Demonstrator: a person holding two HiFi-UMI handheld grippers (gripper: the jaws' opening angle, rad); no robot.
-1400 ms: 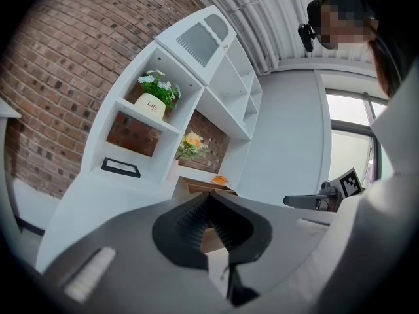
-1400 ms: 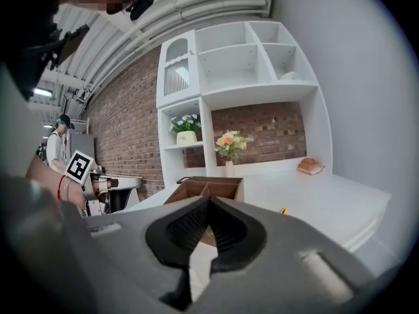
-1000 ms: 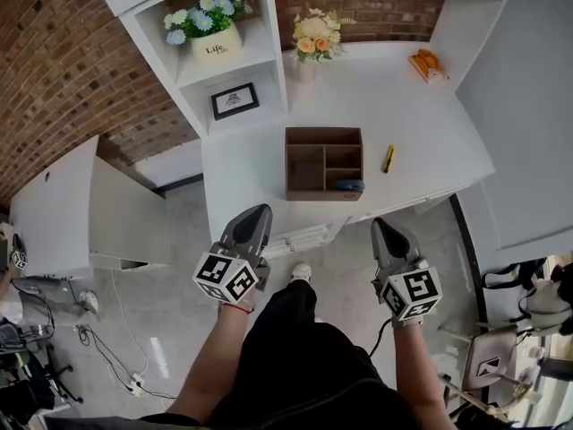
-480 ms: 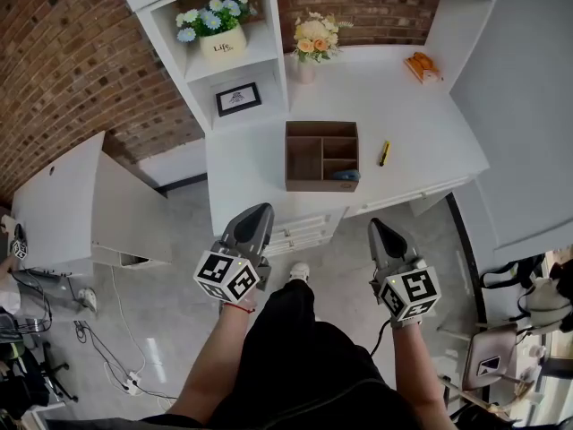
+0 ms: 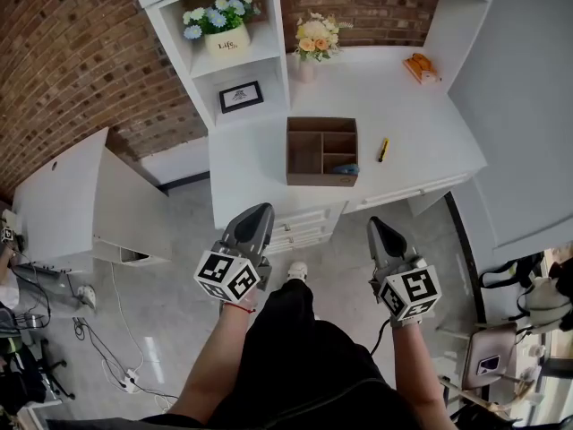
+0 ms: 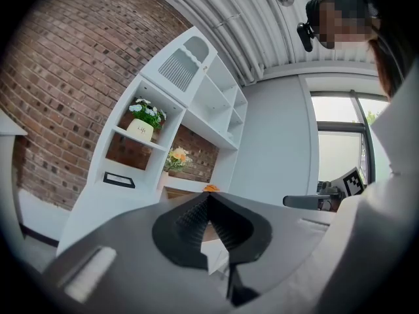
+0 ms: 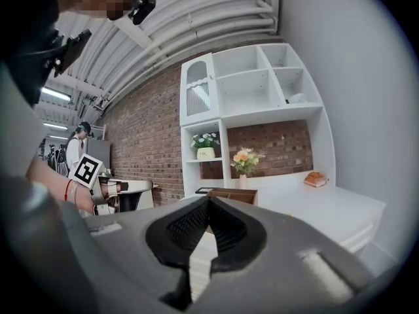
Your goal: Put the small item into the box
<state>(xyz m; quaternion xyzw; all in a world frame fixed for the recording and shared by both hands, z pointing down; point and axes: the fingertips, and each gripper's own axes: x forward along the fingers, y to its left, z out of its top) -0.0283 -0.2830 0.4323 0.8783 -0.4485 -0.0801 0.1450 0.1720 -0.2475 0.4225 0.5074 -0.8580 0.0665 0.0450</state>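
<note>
A brown wooden box (image 5: 322,150) with several compartments stands on the white desk (image 5: 421,124), near its front edge. A small blue item (image 5: 347,169) lies in the box's front right compartment. Both grippers are held low over the floor, well short of the desk. My left gripper (image 5: 261,210) is shut with nothing in it, its jaws meeting at the tip (image 6: 208,198). My right gripper (image 5: 374,223) is shut and empty too (image 7: 209,200). In the right gripper view the box (image 7: 234,195) shows just above the jaws.
A yellow pen (image 5: 383,150) lies on the desk right of the box. An orange object (image 5: 424,64) sits at the back right, a flower vase (image 5: 309,47) behind the box. A white shelf unit (image 5: 228,61) holds a flower pot and a picture frame. A lower white table (image 5: 63,204) stands left.
The desk and box have slid up and shrunk slightly in the head view, as the person draws back. Both grippers stay shut in about the same place.
</note>
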